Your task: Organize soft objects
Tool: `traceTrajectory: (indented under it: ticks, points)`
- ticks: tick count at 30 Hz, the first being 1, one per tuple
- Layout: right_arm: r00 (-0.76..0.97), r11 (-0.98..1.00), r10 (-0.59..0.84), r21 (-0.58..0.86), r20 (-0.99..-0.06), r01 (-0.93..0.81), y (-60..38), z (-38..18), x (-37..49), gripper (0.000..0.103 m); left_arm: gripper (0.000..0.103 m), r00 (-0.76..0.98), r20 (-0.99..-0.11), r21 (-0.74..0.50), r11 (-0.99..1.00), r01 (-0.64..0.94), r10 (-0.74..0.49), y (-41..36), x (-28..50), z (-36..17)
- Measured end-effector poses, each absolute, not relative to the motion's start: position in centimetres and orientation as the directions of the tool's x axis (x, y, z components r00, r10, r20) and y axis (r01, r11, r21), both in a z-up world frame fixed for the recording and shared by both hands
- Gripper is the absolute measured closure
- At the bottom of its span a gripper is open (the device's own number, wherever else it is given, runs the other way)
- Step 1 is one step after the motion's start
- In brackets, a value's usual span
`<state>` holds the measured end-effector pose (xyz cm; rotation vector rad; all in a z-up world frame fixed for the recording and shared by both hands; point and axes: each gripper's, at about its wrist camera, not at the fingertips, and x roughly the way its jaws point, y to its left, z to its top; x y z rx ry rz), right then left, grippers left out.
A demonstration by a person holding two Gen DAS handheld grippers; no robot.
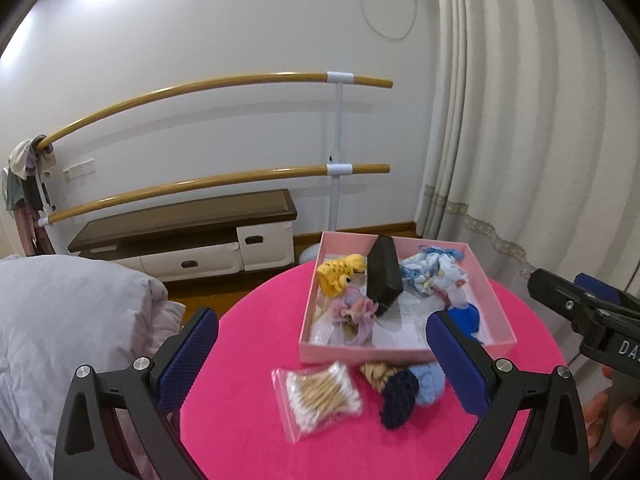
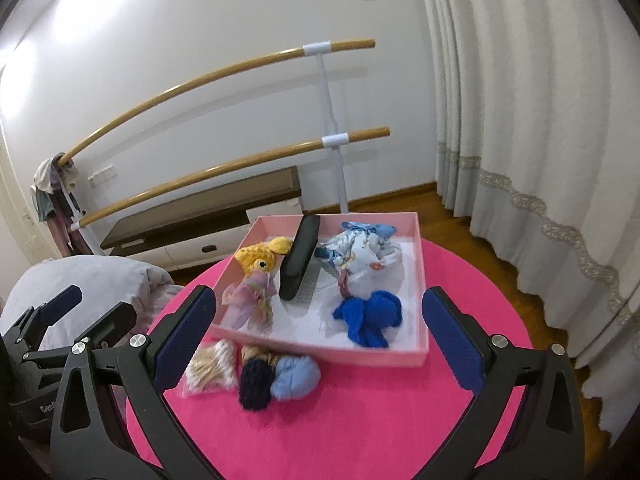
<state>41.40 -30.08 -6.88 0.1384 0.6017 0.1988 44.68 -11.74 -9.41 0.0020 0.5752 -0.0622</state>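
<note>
Both grippers hover above the near part of the round table with a bright pink cloth (image 2: 360, 420). The left gripper (image 1: 320, 356) has its blue-padded fingers spread wide, holding nothing; the right gripper (image 2: 320, 332) is likewise spread and empty. Between and just beyond their tips lie a dark navy knitted bundle (image 2: 256, 384) and a light blue knitted bundle (image 2: 296, 376), touching each other, just near of the shallow pink cardboard box (image 2: 400, 358). A clear bag of cotton swabs (image 1: 316, 398) lies to their left.
</note>
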Motion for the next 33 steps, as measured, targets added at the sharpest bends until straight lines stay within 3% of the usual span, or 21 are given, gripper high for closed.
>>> traceTrajectory:
  ticks: [17,33]
  points:
    - [0.868,0.978,0.198,0.145,-0.455,-0.148,-30.6,-5.0,29.7,0.0,0.0,0.837,-0.545,-0.06,0.998,0.013,-0.043,-9.9,31.1,-7.4]
    - [0.862,0.976,0.212,0.135,-0.46,-0.168,-29.6,-5.7,26.6,0.0,0.0,0.849,-0.528,-0.061,0.998,-0.006,-0.027,-9.2,26.3,-6.2]
